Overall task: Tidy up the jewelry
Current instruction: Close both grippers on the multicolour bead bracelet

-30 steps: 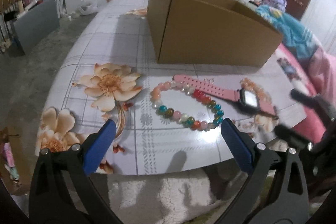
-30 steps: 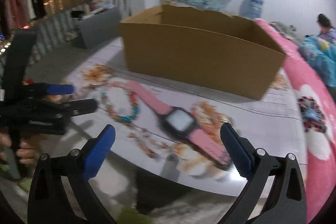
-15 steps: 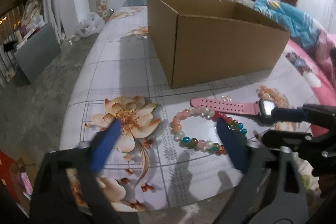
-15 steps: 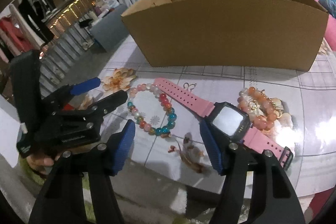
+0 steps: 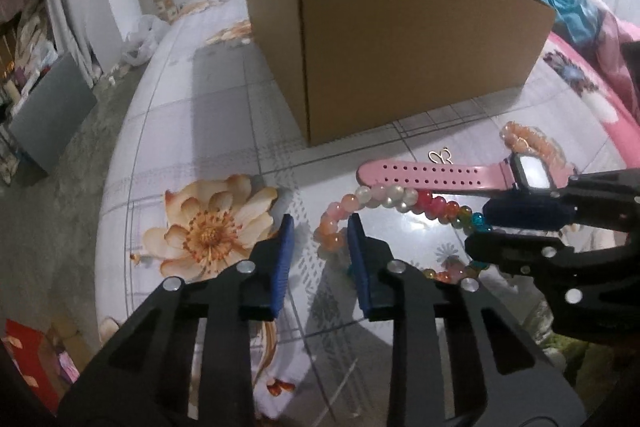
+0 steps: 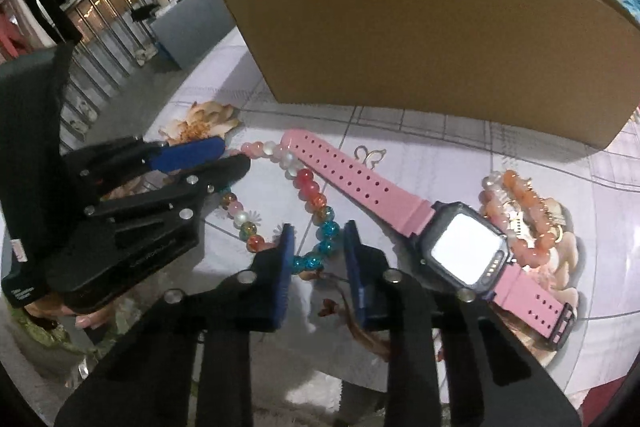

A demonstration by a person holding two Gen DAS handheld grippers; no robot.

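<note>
You are closing both grippers, left gripper (image 5: 320, 247) and right gripper (image 6: 318, 251), onto beaded bracelet (image 6: 316, 203); neither pinching yet. Watch (image 6: 460, 247), peach bracelet (image 6: 528, 211) at 3 o'clock, awaiting cardboard box (image 6: 420, 27).

The tabletop (image 5: 224, 131) is glossy, a smooth flower-printed sheet that mirrors the light, while the cardboard box (image 5: 400, 55) on it is plain matt brown paperboard. The beaded bracelet (image 6: 316, 203) looks glassy, its beads shiny and partly translucent, and the watch (image 6: 464, 247) has a smooth pink rubbery strap with a shiny screen. Both grippers' fingers (image 5: 280, 259) are matt black plastic with ribbed blue pads and bright metal rivets.
</note>
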